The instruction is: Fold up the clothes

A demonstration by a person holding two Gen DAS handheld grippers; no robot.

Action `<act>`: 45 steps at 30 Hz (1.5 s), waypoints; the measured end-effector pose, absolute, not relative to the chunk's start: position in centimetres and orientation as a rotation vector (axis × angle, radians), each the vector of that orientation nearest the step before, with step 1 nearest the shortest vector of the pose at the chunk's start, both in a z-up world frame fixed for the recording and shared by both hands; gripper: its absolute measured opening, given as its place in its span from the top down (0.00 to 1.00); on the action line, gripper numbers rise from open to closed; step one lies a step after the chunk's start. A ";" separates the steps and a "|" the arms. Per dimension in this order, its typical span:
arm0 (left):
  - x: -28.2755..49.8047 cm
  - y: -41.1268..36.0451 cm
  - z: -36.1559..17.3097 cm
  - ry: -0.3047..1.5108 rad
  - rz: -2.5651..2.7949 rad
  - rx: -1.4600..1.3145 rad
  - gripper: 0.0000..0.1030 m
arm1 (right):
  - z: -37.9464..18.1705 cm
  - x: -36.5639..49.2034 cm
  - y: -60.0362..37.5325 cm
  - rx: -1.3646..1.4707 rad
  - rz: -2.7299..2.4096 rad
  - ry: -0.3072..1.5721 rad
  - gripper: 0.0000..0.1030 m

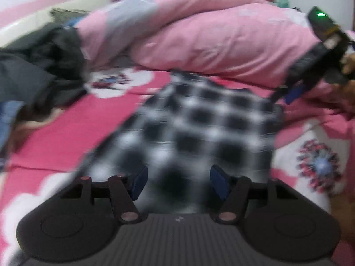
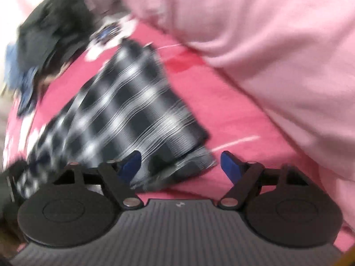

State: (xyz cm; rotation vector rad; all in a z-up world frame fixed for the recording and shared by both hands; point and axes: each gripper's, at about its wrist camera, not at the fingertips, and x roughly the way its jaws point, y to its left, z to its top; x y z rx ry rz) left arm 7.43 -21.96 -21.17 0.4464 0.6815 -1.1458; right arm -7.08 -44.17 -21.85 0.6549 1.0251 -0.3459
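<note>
Left gripper [image 1: 178, 180] open above checked garment [image 1: 199, 119]

From the left wrist we look forward and down along the jaws, close over the bed [image 1: 55, 137], facing the pink duvet [image 1: 210, 40] across the upper frame. From the right wrist we look more steeply down, nearer still, with the duvet [image 2: 277, 55] filling the upper right. Both views share the checked garment [image 1: 199, 128] [image 2: 133, 102] at centre and the dark clothes [image 1: 44, 66] [image 2: 51, 28] at upper left. The right gripper [image 1: 286, 95] shows at the left view's right edge.
</note>
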 end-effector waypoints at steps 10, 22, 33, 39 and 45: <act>4.5 -27.4 -22.1 0.671 -1.290 0.437 0.39 | -24.1 -5.3 -47.2 0.797 -0.384 1.016 0.51; 5.2 -32.7 -21.1 0.667 -1.392 0.271 0.39 | -20.0 -2.4 -44.3 0.692 -0.178 0.914 0.98; 9.5 -31.1 -20.6 0.763 -1.231 -0.047 0.95 | -16.0 0.2 -41.2 0.645 0.047 0.831 0.94; 12.9 -26.8 -19.1 0.773 -1.130 -0.214 0.95 | -19.1 -2.9 -45.0 0.640 -0.234 1.015 0.75; 14.5 -24.6 -17.3 0.754 -1.093 -0.285 0.95 | -24.9 -5.3 -48.0 0.877 -0.413 1.143 0.62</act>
